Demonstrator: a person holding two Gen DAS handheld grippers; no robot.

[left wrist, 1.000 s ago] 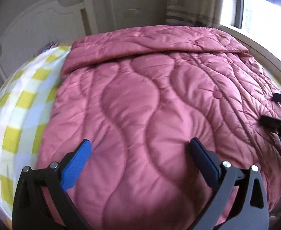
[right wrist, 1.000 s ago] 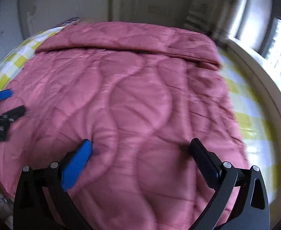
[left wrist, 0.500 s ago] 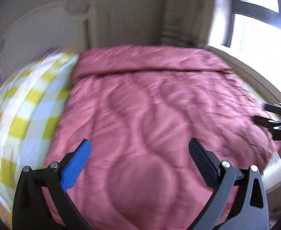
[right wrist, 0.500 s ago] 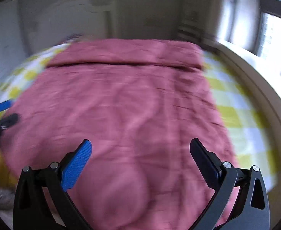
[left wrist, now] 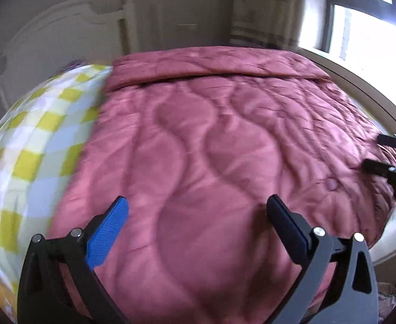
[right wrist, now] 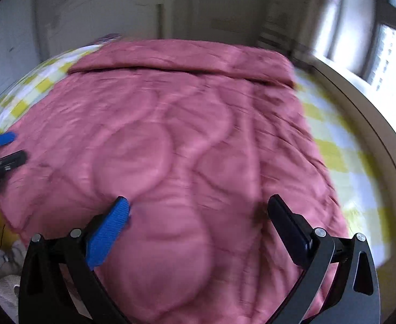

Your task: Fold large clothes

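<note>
Presently we record a pink quilted comforter [left wrist: 211, 162] lying spread flat over a bed with a yellow-and-white checked sheet [left wrist: 36, 140]. The comforter's far end is turned back on itself in a folded band along the side nearest the pale headboard [left wrist: 63, 27]. Checked sheet shows bare beyond the comforter's left edge in the left wrist view, and beyond its right edge in the right wrist view.

We find the left gripper [left wrist: 198, 210] over the near end of the comforter, its jaws spread wide with nothing between them; we cannot tell whether the tips touch the fabric. The right gripper [right wrist: 198, 208] stands likewise over the comforter's near end, jaws wide apart and empty, the blue fingertip [right wrist: 117, 210] seeming to press a small dent in the fabric, though blur leaves this uncertain.

Each gripper appears at the edge of the other's view, at the comforter's near corners. A window [left wrist: 373, 27] lies beyond the comforter's right side. Both views are somewhat blurred.
</note>
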